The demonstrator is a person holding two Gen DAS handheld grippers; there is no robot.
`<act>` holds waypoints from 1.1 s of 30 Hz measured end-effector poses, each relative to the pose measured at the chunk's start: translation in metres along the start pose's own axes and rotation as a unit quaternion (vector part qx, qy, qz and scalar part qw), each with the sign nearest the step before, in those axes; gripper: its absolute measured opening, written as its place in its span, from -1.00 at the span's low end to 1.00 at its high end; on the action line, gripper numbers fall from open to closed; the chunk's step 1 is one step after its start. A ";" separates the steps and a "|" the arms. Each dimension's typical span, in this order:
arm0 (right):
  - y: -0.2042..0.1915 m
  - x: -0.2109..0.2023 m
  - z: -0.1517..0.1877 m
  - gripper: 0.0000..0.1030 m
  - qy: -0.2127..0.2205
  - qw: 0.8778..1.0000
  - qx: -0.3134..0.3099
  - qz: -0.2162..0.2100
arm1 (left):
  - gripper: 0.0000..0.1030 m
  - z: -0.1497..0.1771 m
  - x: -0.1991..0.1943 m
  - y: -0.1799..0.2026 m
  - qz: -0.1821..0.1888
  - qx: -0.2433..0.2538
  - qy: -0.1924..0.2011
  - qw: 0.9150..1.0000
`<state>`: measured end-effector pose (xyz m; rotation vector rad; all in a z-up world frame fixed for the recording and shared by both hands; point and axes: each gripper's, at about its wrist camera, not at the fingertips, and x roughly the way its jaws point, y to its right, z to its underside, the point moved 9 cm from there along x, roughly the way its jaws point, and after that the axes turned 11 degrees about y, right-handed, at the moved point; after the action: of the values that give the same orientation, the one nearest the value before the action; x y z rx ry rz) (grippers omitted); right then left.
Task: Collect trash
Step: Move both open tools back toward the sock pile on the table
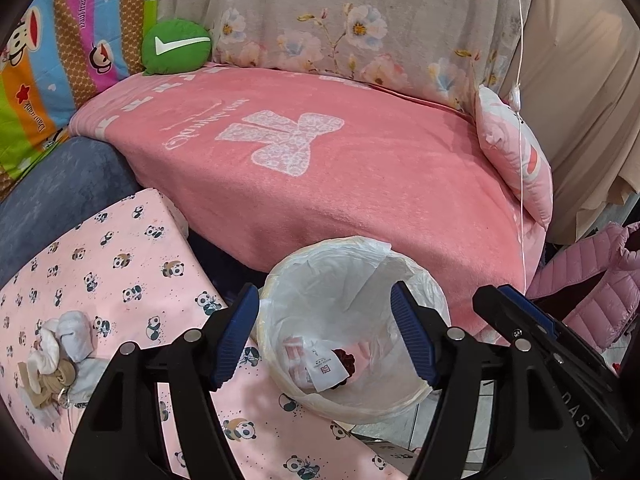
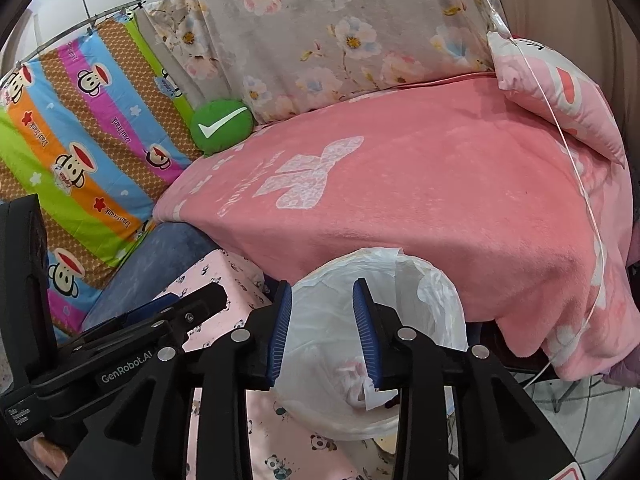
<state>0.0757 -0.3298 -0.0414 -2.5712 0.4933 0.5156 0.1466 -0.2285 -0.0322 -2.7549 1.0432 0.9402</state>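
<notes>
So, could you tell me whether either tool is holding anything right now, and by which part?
Nothing is held. The left tool and the right tool both hang open and empty above the lined trash bin.

From my seat the mouth of the lined bin (image 1: 320,280) gapes unblocked straight below. The pink blanket (image 1: 320,184) overhangs just behind the bin; left of it, the panda-print surface (image 1: 120,264) carries a pile of crumpled tissues (image 1: 60,352).
</notes>
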 end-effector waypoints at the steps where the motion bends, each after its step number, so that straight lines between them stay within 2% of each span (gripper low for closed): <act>1: -0.002 0.000 0.000 -0.33 0.000 1.000 -0.001 -0.001 | 0.26 0.000 -0.002 -0.002 -0.002 -0.001 0.001 1.000; 6: -0.010 -0.004 0.003 -0.24 0.000 1.000 -0.006 -0.005 | 0.26 0.001 -0.010 -0.011 -0.006 -0.008 0.006 1.000; 19: -0.053 -0.013 0.012 -0.22 -0.004 0.999 -0.031 -0.026 | 0.26 0.004 -0.039 -0.055 -0.026 -0.042 0.022 0.999; 29: -0.098 -0.014 0.032 -0.20 -0.022 0.997 -0.059 -0.052 | 0.26 0.017 -0.064 -0.114 -0.057 -0.097 0.027 0.993; 33: -0.119 -0.014 0.043 -0.08 -0.028 0.995 -0.073 -0.061 | 0.26 0.027 -0.071 -0.141 -0.074 -0.120 0.026 0.990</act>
<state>0.1025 -0.2065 -0.0265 -2.6960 0.2849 0.5990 0.1778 -0.0713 -0.0369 -3.0154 0.7616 1.0393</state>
